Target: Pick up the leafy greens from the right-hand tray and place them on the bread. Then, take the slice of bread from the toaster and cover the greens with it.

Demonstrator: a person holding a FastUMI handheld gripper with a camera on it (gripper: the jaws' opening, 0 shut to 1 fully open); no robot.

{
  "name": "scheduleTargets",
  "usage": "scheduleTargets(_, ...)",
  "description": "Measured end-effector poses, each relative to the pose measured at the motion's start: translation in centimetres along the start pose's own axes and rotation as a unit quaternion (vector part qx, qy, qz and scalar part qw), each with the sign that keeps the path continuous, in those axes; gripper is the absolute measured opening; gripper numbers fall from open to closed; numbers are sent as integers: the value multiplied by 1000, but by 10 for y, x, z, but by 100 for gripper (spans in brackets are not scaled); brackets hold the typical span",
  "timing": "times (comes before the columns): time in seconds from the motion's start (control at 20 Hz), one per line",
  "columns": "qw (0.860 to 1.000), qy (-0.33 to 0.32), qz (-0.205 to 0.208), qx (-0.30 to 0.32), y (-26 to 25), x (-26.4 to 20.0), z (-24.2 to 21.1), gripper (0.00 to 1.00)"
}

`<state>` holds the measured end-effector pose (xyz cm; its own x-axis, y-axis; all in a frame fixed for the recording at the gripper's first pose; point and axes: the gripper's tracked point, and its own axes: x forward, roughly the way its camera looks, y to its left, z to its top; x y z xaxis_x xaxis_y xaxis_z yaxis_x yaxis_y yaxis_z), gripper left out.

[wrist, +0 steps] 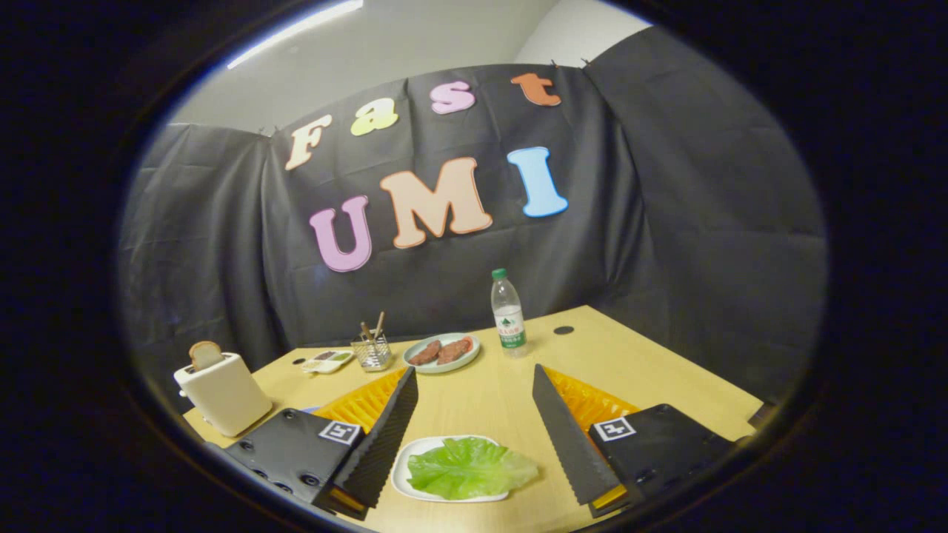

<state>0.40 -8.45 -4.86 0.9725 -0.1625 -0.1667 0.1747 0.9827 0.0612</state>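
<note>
Green leaf lies flat on a white tray on the wooden surface, right between the wide-spread, empty fingers, long axis crosswise. Toaster with bread stands off left.

From my feed: leafy greens on a tray between the spread fingers, bottom centre; toaster lower left holding bread; plate, bottle mid-frame behind.
</note>
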Motion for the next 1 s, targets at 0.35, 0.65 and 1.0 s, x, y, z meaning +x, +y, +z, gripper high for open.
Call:
scheduleTargets(0.35,997,79,-15,-15,-20,26,-47,97)
scheduleTargets(0.65,994,112,-4,-19,-24,36,-67,97)
scheduleTargets(1.0,991,132,-16,-9,-41,45,-84,97)
